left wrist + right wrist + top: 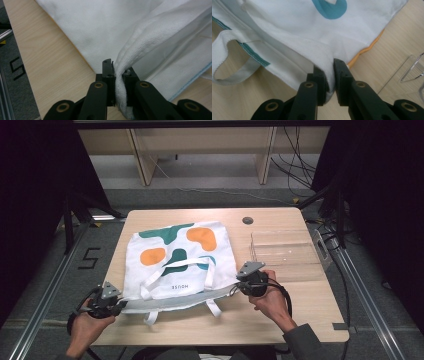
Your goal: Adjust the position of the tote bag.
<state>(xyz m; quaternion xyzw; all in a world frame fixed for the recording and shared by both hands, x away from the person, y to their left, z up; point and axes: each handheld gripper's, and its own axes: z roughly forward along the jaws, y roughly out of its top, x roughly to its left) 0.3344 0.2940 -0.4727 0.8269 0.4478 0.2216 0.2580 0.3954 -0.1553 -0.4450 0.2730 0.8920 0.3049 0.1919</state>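
I had a white tote bag (pixel 180 262) lying flat on the wooden table (pixel 280 320), its orange and green blotches facing up and its open mouth toward my side. My left gripper (pixel 119 306) was at the bag's near left corner, and in the left gripper view (pixel 119 85) its jaws were pressed together on a bunched fold of the white hem. My right gripper (pixel 239 282) was at the bag's near right corner; in the right gripper view (pixel 329 80) its jaws pinched the upper layer of cloth at the rim. The bag's rim ran between my two grippers. One white handle (pixel 175 270) lay across the bag's printed face, and another strap (pixel 215 307) trailed off the bag's mouth toward me. A clear plastic tray (pixel 287 252) sat just right of the bag.
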